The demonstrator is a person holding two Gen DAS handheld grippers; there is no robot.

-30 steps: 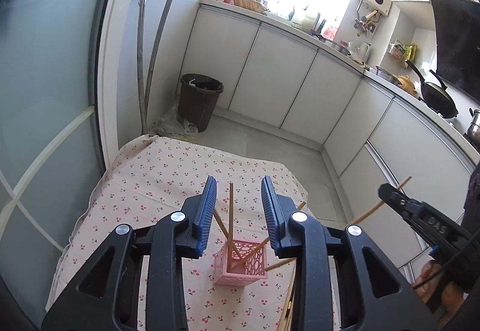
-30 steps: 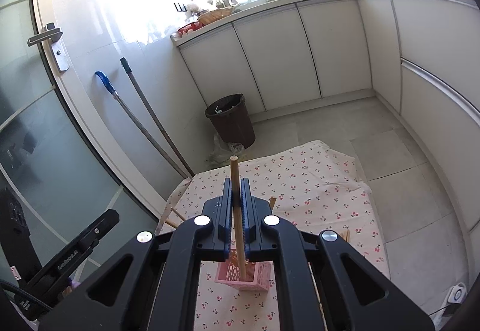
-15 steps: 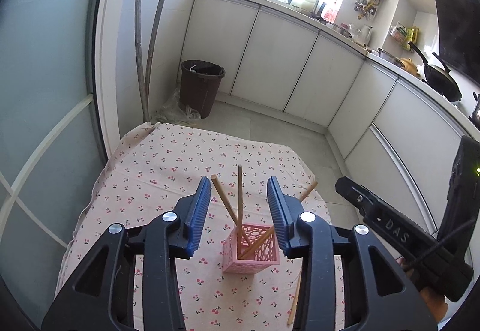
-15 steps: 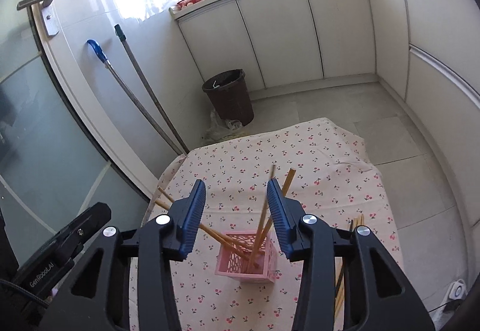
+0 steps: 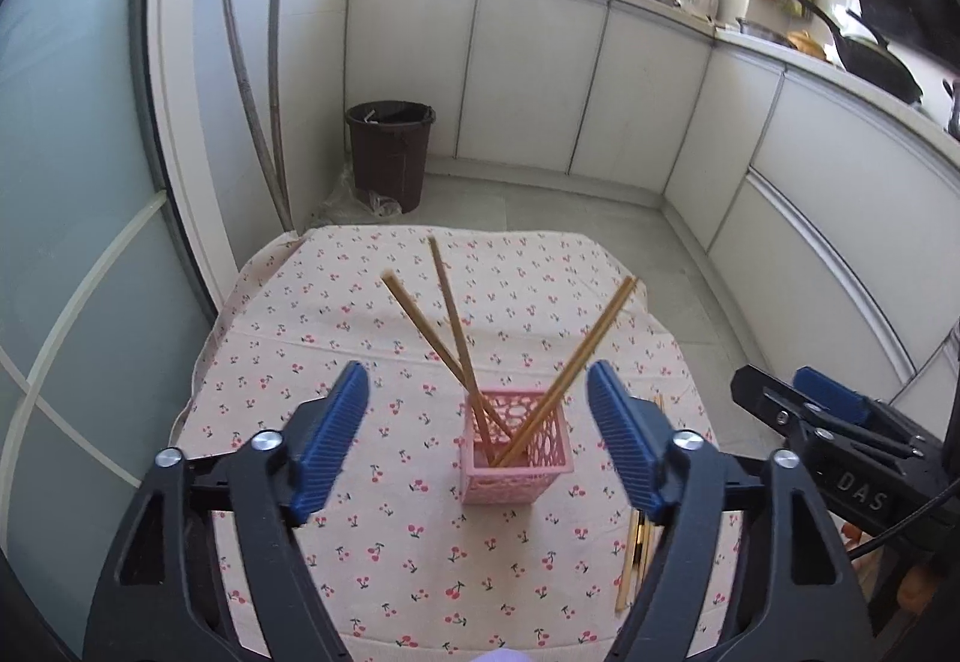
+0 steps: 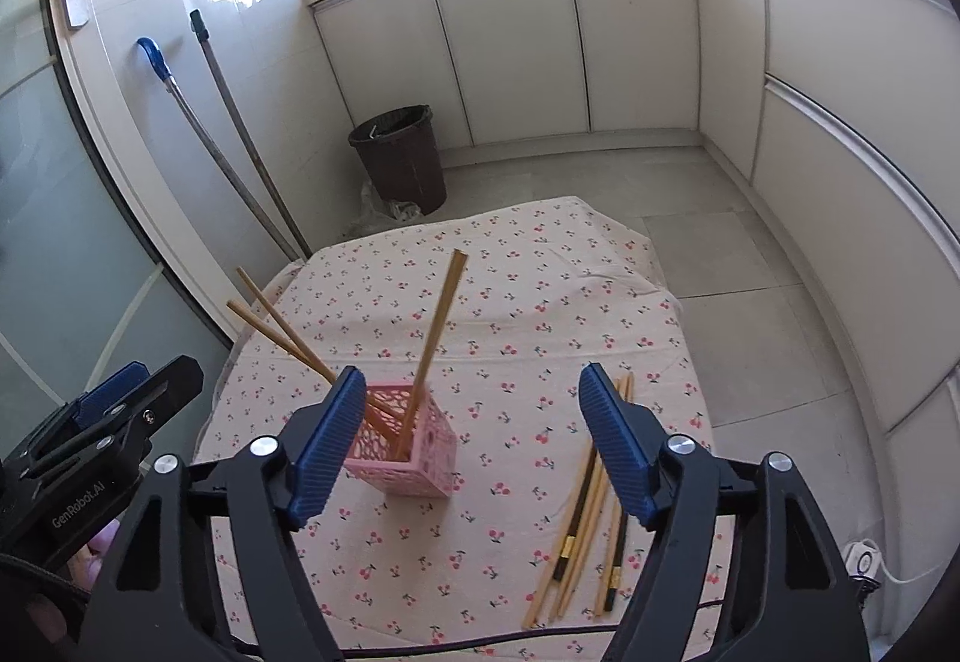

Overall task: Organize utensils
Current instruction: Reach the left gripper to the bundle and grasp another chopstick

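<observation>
My left gripper point(image 5: 477, 431) hangs above the table with its blue ribbed pads spread wide and nothing between them, and my right gripper point(image 6: 474, 437) is just as wide and just as empty. Between them, on the cream tablecloth printed with small red cherries point(image 5: 360, 560), stands the pink plastic lattice holder point(image 5: 516, 461), upright, with three light wooden chopsticks point(image 5: 456, 326) leaning out of it, two tilted toward the left side and one toward the right. From the right wrist view my left pad covers the holder's near corner, so I cannot see where the two leaning sticks meet its floor. To the right of the holder, well apart from it, a loose bundle of wooden and dark chopsticks point(image 6: 585, 506) lies flat on the cloth; my right pad hides part of their upper ends, and I cannot count them surely. In the left wrist view only slivers of that bundle show beside my finger. Beyond the table a dark brown waste bin point(image 6: 399, 158) stands by the white cabinets point(image 6: 510, 50).
</observation>
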